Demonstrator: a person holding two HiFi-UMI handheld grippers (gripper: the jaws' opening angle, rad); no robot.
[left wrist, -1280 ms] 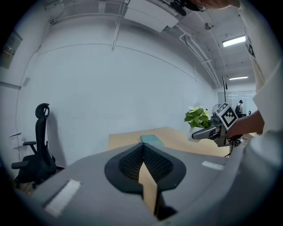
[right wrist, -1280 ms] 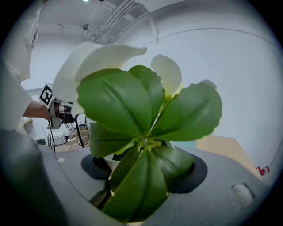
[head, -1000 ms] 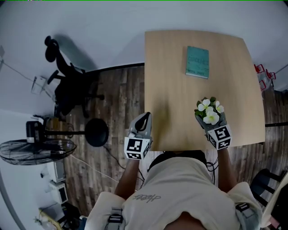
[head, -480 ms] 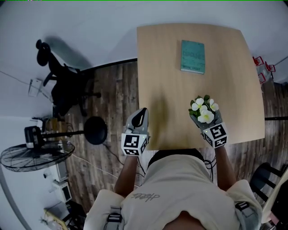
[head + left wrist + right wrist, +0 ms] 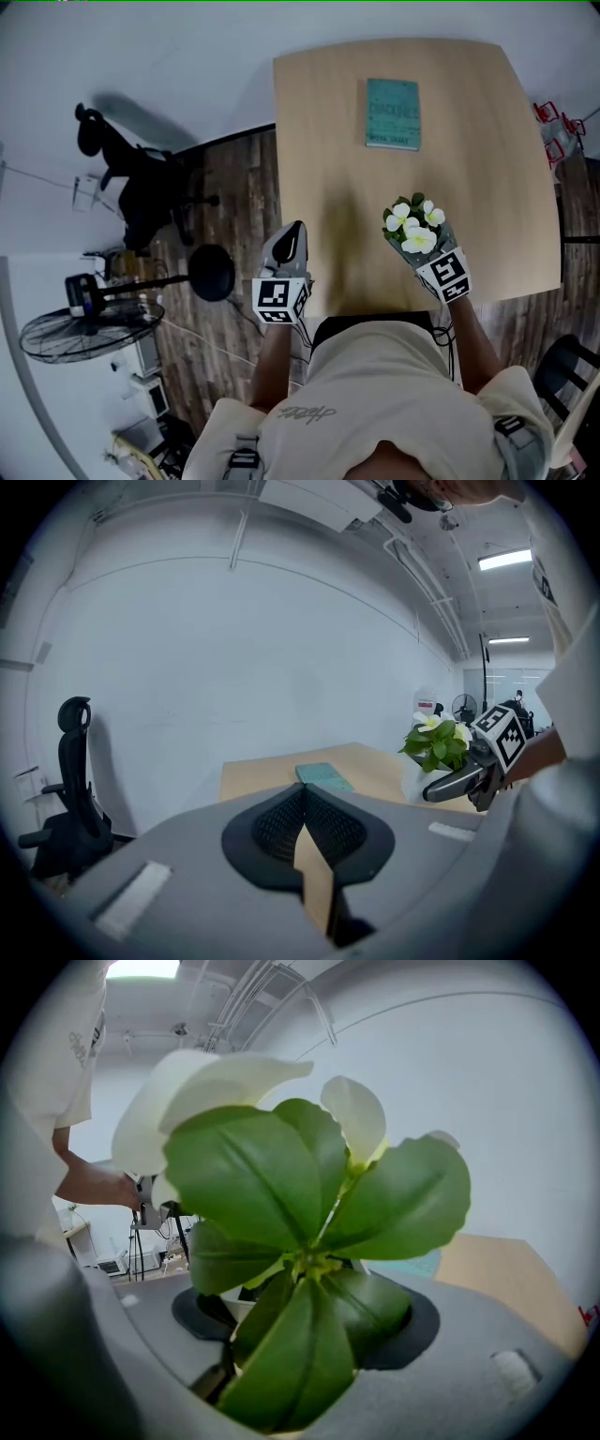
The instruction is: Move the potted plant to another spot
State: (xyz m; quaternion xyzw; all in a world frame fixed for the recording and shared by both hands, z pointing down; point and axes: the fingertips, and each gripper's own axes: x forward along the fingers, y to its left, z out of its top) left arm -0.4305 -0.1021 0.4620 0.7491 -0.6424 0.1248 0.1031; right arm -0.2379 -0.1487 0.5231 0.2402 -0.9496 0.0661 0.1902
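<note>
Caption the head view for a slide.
Right gripper holding a white-flowered potted plant at a light wooden table's near edge; shut left gripper alongside, teal rectangular book beyond.

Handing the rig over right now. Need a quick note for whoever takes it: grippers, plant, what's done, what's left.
Left gripper: shut, empty, by the near left corner of the table.
Right gripper: shut on the potted plant, over the table's near right part.
Book: flat at the far side.
Done: plant gripped; can't tell whether the pot is off the table.
Left: carry it to a new spot, set it down, release.
</note>
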